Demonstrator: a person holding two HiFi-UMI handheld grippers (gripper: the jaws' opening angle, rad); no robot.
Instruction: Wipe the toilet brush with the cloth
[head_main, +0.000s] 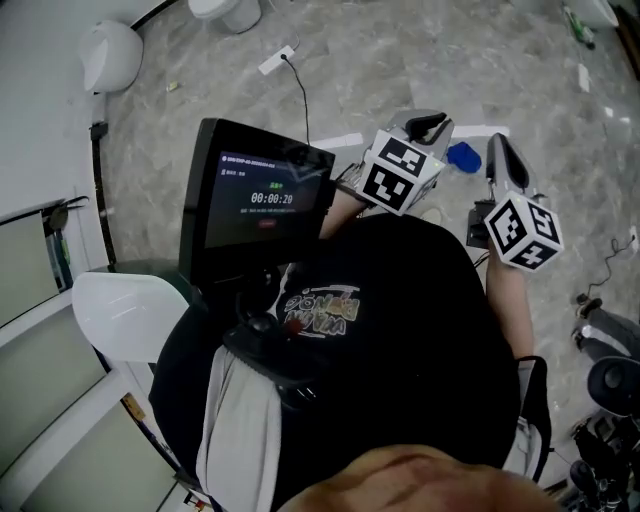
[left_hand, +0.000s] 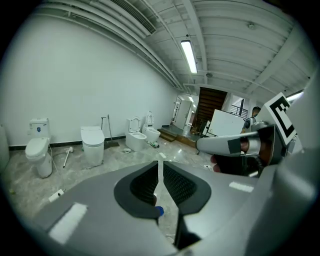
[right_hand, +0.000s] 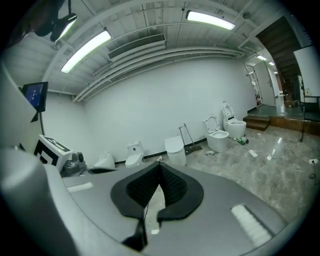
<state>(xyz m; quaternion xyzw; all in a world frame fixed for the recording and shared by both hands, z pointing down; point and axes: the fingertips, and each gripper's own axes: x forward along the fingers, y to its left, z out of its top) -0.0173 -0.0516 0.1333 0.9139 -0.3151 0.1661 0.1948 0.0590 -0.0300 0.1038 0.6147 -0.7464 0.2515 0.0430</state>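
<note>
Item count, as I logged it: I held two units, the left gripper (head_main: 428, 124) and the right gripper (head_main: 503, 155). They carried two marker cubes (head_main: 400, 172) (head_main: 523, 232). One screen (head_main: 265, 190) was present. My left gripper view showed four toilets (left_hand: 39, 150) (left_hand: 93, 145) (left_hand: 134, 140) (left_hand: 151, 133) and one ceiling light (left_hand: 189, 56).

Grey marbled stone floor (head_main: 400, 60) below you.
- White power strip (head_main: 277, 60) lies flat, with a black cable (head_main: 303, 95) running from it across the floor.
- White tape strip (head_main: 337, 141) is stuck down near a small blue item (head_main: 463, 156).
- Along the wall stand four toilets: (left_hand: 38, 150), (left_hand: 92, 145), (left_hand: 135, 140), (left_hand: 151, 133).
- A long-handled tool (left_hand: 66, 157) lies between the first two.
</note>
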